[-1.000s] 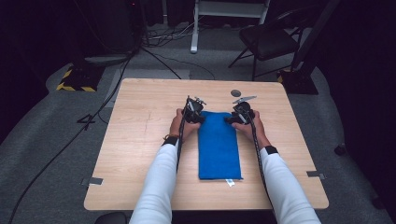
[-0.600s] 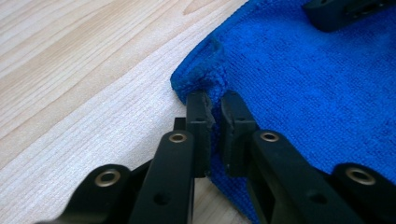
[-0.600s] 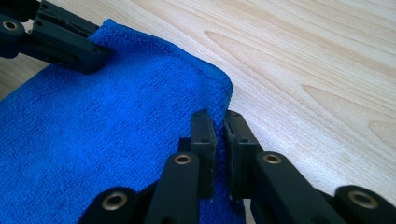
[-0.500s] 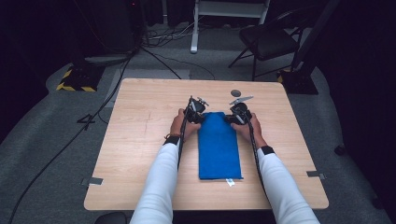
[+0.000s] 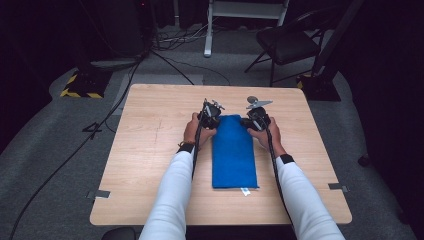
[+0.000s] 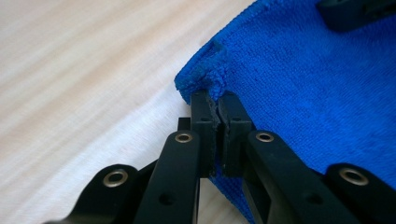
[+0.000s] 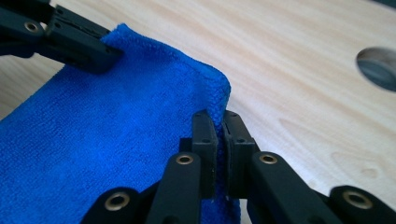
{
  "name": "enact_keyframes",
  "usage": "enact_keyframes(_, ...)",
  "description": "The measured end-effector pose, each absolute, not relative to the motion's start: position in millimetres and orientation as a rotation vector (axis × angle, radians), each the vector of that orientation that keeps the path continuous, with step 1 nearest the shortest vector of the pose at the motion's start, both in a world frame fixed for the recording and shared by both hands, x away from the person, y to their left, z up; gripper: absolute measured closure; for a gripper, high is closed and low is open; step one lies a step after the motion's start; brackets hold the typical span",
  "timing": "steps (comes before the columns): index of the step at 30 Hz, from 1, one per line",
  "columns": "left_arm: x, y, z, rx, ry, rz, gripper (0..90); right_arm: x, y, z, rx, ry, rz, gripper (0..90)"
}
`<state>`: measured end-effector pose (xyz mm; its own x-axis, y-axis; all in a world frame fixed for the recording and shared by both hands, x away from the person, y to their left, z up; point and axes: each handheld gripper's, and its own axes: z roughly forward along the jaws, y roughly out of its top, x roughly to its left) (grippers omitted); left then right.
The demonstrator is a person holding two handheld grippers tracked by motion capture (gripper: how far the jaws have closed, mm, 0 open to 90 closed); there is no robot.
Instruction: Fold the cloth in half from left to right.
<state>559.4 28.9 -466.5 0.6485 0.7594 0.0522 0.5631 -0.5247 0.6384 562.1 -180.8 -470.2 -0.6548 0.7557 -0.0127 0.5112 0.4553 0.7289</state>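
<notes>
Folded blue terry cloth [image 5: 234, 152], long rectangle w/ small white tag at near edge, lay flat mid wood-grain table [image 5: 150, 145]. At its far corners, left gripper [image 6: 215, 100] & right gripper [image 7: 218, 122] jaws, just closed, pinched fuzzy hem. Round hole [image 7: 379, 66] in tabletop beyond.

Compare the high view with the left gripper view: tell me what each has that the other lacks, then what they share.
High view alone: the whole folded blue cloth lying lengthwise on the table, both white sleeves, the floor cables and a chair beyond. Left gripper view alone: the left gripper seen close, its jaws pinched shut on a bunched corner of the cloth. Both: the blue cloth, the pale wood tabletop, and the right gripper at the cloth's other far corner.
</notes>
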Motion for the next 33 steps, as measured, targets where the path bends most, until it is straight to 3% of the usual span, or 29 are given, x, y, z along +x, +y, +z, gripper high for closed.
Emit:
enact_keyframes(10,558.3,29.7,-445.6,2.239,0.992,0.543,86.1,561.5,-180.9,-451.7,1.021,2.314,1.062,85.6)
enact_keyframes(33,535.5,40.7,-434.3,2.191,0.876,0.559,85.6,539.9,-189.0,-432.4,0.861,2.318,1.123,85.5)
